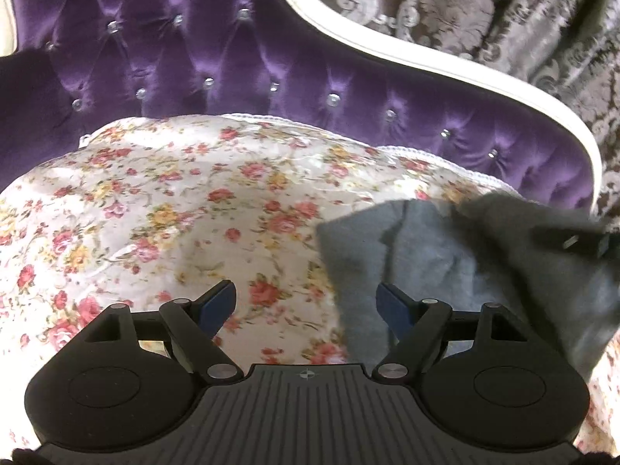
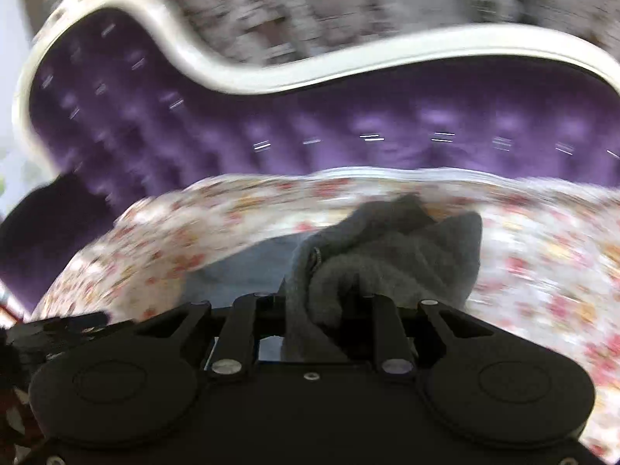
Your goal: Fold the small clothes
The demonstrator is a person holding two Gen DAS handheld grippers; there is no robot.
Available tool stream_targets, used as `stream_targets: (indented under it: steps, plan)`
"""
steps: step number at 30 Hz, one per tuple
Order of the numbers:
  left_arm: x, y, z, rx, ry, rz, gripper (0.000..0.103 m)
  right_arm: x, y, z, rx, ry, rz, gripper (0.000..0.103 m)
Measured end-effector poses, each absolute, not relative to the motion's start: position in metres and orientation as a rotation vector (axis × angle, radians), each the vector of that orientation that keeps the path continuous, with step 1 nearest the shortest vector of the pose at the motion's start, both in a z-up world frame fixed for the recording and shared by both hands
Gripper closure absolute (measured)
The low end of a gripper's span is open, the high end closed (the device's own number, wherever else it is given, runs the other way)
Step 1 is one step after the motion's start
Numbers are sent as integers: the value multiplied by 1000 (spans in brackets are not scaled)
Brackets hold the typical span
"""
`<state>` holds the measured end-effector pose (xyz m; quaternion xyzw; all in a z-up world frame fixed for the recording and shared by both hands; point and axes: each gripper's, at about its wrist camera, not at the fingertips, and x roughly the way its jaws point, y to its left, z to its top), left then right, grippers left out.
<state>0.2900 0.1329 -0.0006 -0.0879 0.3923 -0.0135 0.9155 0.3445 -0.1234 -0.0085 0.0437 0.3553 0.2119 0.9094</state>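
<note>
A small grey knit garment (image 1: 457, 259) hangs at the right of the left wrist view, lifted above the floral bedspread (image 1: 155, 209). My left gripper (image 1: 306, 302) is open and empty, its blue pads apart, just left of the garment's edge. My right gripper (image 2: 321, 298) is shut on the grey garment (image 2: 387, 255), which bunches over its fingers and hides the tips. The right gripper also shows in the left wrist view (image 1: 573, 242), dark against the cloth. The right wrist view is blurred by motion.
A purple tufted headboard (image 1: 232, 58) with a white curved frame (image 1: 426, 66) stands behind the bed. A grey patterned curtain (image 1: 503, 19) hangs beyond it. The floral bedspread (image 2: 542, 271) spreads across both views.
</note>
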Motion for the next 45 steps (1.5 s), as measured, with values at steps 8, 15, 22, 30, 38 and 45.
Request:
stream_targets:
  steps: [8,15,22,30,38,45]
  plan:
    - [292,152,1,-227,802,-1,24,335,-17,-60,-99,770,534,70]
    - [294,152,3,-239,793,-1,24,315,-17,-65,-77,676,680,38]
    - [284,139,15,-207,722,-52,24,286,-41,-51,-60,590,820,34]
    - [268,108,27,-174,592,-166,24,279,-103,-35,-9,550,704,33]
    - [265,76,17,-40,616,-285,24,319,-120,-43,-26,618,556,52]
    - [268,85,-1,12,759,-288,24,376,-83,-55,-107,712,527,53]
